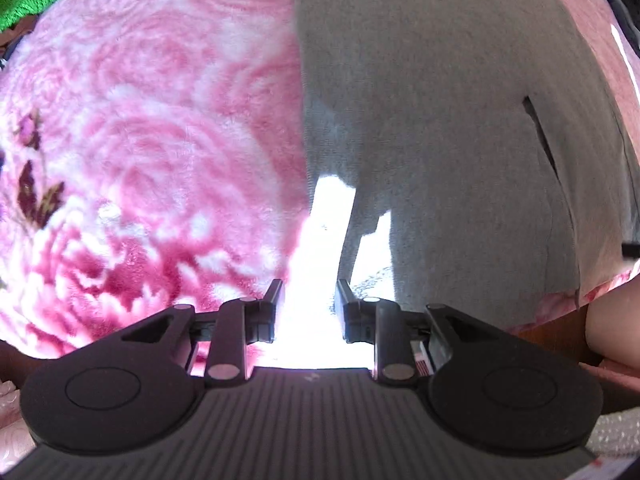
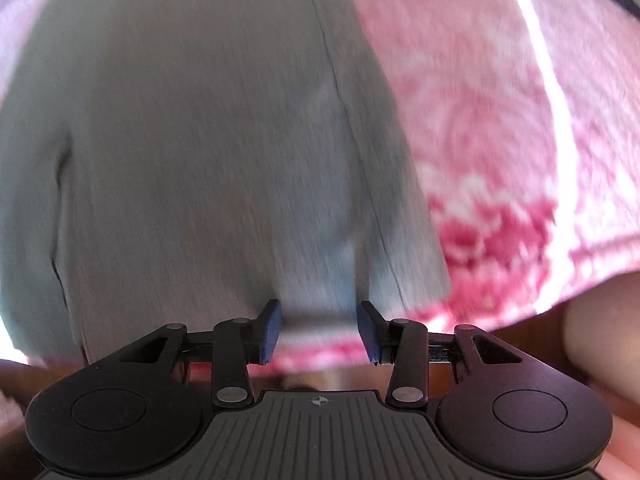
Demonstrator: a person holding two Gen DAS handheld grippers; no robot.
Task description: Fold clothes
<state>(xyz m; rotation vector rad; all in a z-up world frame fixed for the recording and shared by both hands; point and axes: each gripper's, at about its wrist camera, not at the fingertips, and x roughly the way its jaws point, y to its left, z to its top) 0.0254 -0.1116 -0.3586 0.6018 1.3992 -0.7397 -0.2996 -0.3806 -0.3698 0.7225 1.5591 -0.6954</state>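
The gray garment [image 1: 440, 120] lies flat on the pink blanket [image 1: 140, 140], spread out so its near edge is easy to grab for a fold. The left tongs [image 1: 306, 296] hang low at its left edge, wide open, holding nothing. The right tongs [image 2: 318, 320] point at the near hem, open too, and empty.

grey garment [image 1: 440, 100], pink rose-patterned blanket [image 1: 152, 120]
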